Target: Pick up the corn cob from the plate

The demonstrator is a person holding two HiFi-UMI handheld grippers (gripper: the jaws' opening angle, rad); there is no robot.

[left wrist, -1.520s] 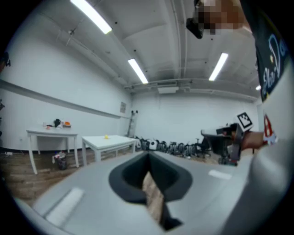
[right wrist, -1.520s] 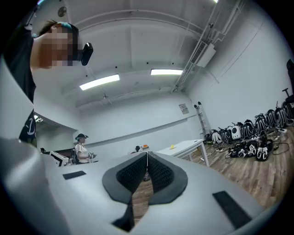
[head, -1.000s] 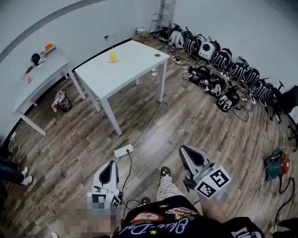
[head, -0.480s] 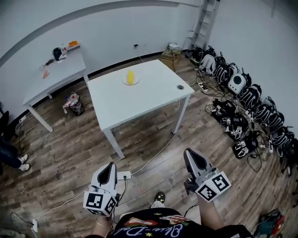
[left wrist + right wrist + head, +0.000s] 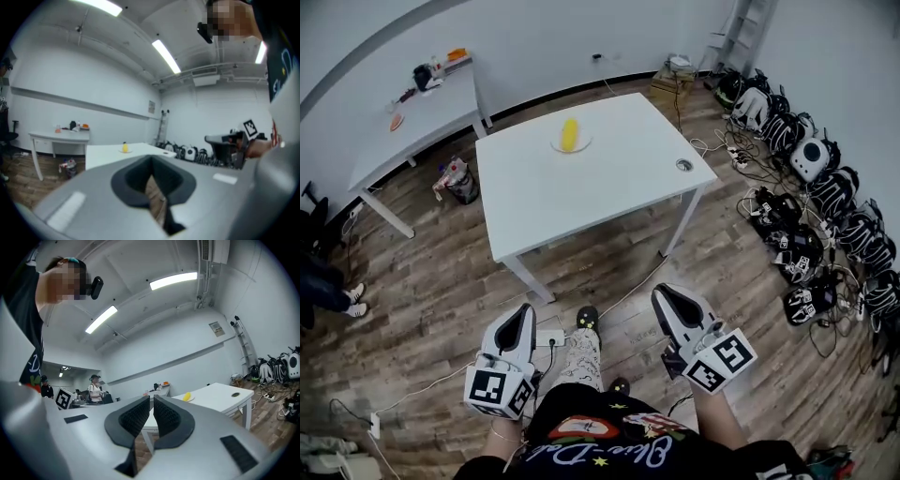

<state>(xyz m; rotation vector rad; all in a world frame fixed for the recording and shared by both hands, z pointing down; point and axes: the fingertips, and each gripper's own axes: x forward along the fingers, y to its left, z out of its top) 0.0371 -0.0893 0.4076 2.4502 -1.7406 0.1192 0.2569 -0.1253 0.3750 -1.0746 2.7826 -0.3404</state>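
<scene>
A yellow corn cob (image 5: 569, 135) lies on a small white plate (image 5: 555, 147) at the far side of the white table (image 5: 581, 197). Both grippers are held low over the wooden floor, well short of the table's near edge. My left gripper (image 5: 525, 312) is shut and holds nothing. My right gripper (image 5: 660, 295) is also shut and holds nothing. In the left gripper view the corn cob (image 5: 124, 147) shows small and far beyond the closed left gripper (image 5: 151, 176). The right gripper view has the corn cob (image 5: 187, 396) far off to the right of the right gripper (image 5: 151, 411).
A second white table (image 5: 412, 117) with small items stands at the back left, a bag (image 5: 457, 181) on the floor beside it. Backpacks and gear (image 5: 806, 216) line the right wall. A power strip (image 5: 549, 337) and cables lie near my feet. A person's shoes (image 5: 352, 300) show at left.
The white table with the corn has come nearer and more central in the head view. Both grippers were carried forward towards it and stayed shut.
</scene>
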